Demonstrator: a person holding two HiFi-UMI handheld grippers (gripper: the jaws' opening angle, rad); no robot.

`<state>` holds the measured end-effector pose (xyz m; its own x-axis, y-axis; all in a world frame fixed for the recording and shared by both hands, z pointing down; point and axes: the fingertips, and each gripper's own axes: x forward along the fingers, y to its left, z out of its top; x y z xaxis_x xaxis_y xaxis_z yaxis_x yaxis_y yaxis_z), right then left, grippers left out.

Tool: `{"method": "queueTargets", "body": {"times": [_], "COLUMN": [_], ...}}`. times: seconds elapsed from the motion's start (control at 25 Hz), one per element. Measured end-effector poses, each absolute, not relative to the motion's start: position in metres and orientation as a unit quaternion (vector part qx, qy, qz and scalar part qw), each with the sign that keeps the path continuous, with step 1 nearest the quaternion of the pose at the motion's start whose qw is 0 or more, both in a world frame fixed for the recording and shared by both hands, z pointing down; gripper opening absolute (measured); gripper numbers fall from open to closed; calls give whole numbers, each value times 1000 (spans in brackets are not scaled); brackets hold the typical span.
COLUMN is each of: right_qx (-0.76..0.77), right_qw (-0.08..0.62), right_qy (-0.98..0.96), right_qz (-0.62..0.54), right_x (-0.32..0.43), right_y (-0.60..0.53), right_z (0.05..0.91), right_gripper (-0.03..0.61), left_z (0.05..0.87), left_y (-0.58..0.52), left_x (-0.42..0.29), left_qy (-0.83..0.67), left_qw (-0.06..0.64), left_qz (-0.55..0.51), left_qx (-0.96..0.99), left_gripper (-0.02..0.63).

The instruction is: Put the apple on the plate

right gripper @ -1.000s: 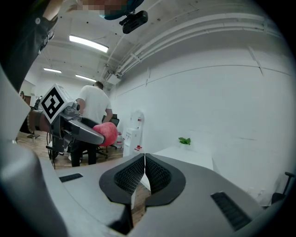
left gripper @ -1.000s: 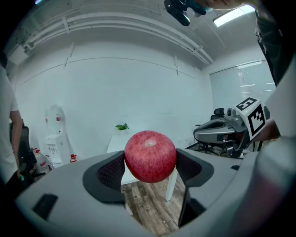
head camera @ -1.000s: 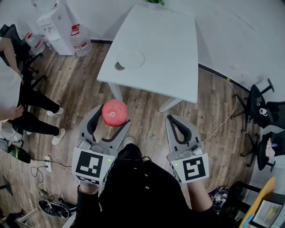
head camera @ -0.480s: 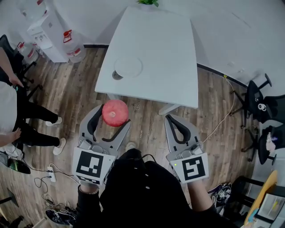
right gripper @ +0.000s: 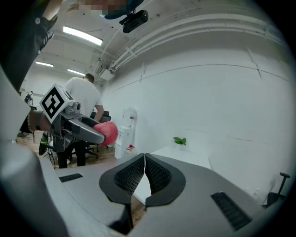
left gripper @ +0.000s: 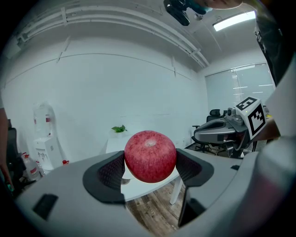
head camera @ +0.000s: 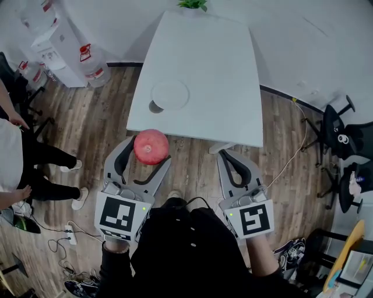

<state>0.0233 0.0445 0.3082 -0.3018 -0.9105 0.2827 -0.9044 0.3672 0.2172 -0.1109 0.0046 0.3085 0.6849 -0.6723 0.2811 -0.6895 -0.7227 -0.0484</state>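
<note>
My left tool [head camera: 145, 153] is clenched on the apple [head camera: 151, 146]: in the left gripper view the red fruit sits squarely between the two dark ribbed pads, touching both, stem end turned upward. My right tool [head camera: 228, 158] holds nothing, its jaws pressed together with only a hairline seam between them in its own view. In the head view the apple hangs left of centre, over the wooden floor [head camera: 105, 122] and just below the near edge of the white counter [head camera: 215, 75]. The plate [head camera: 170, 95] lies white and bare on the near left part of that counter, directly above the apple in the frame and apart from it. A small green plant [head camera: 192, 3] stands at the counter's far end, top centre. At upper left is a water dispenser [head camera: 55, 52]; a person [head camera: 17, 157] stands at the left edge, and an office chair [head camera: 341, 137] is at far right.
</note>
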Motion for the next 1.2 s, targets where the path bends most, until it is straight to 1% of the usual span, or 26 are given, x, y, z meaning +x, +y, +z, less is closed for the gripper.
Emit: {"method": "queueTargets", "body": {"times": [0.12,0.24,0.44,0.6,0.76,0.88,1.04,1.2], "right_qx": [561,559,566,573,575,576,576,575], "right_qw": [181,181,180,181,180,177,174,165], "right_qy": [-808,-809,-804,-800,-798,-798,-798,-801], "right_qz": [-14,-14,-11,-8,-8,-9,-10,-16], "right_x": [18,14,16,23,26,29,32,34], "right_y": [36,34,34,39,43,44,42,33], "right_z": [307,307,309,311,312,311,310,307], "right_gripper": [42,43,43,43,43,43,43,42], "left_z": [310,312,311,311,312,311,310,309], "left_y": [-3,-8,-13,-10,-8,-6,-7,-13], "left_x": [-117,-120,-117,-114,-110,-107,-107,-108], "left_qy": [-375,-365,-359,-365,-357,-366,-363,-372], "left_qw": [39,14,6,26,11,30,14,14], "left_qz": [142,137,133,136,135,140,138,138], "left_qx": [915,921,924,921,924,920,921,918], "left_gripper": [351,351,351,351,351,351,351,351]}}
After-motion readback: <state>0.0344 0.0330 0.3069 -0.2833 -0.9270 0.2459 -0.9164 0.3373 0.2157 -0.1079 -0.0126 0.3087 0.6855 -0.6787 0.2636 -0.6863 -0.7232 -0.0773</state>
